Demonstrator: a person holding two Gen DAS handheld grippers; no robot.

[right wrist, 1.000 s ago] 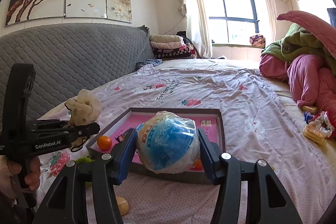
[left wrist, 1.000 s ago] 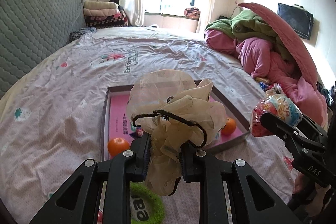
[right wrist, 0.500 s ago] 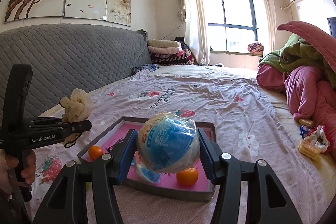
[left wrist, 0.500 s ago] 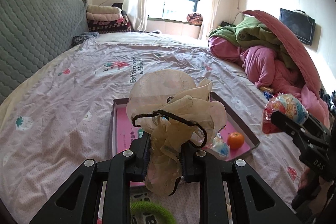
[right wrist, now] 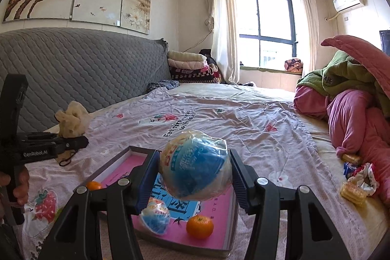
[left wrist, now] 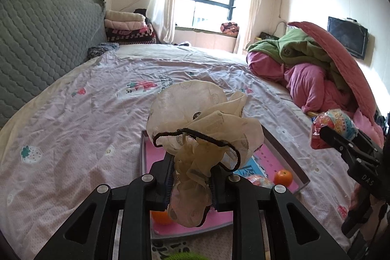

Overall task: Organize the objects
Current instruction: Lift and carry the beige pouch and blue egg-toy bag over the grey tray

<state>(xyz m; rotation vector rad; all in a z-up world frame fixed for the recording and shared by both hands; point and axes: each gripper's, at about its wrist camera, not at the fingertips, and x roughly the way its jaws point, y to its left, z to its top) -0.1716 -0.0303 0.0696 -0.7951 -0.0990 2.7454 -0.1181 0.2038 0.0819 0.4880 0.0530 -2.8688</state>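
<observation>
My left gripper [left wrist: 191, 183] is shut on a cream fabric scrunchie [left wrist: 204, 128] with a black elastic loop, held above the near end of a shallow tray with a pink floor [left wrist: 285, 152]. My right gripper [right wrist: 193, 177] is shut on a round blue-and-white wrapped snack [right wrist: 195, 167], held above the same tray [right wrist: 121, 155]. In the tray lie two oranges [right wrist: 199, 227] [right wrist: 93, 185] and a second wrapped snack [right wrist: 156, 215]. The left gripper and scrunchie [right wrist: 72, 120] show at the left of the right wrist view; the right gripper with its snack [left wrist: 334, 128] shows at the right of the left wrist view.
The tray lies on a bed with a lilac printed sheet [right wrist: 219, 118]. A grey quilted headboard [right wrist: 73, 70] runs along the left. Pink and green quilts [right wrist: 353, 99] pile up on the right, with snack packets [right wrist: 355, 184] beside them. A green ring [left wrist: 185, 256] lies near the tray.
Both grippers have risen and drawn back, so the tray sits lower and closer in both views. The second wrapped snack and the oranges have come into clearer view. Both grips are unchanged.
</observation>
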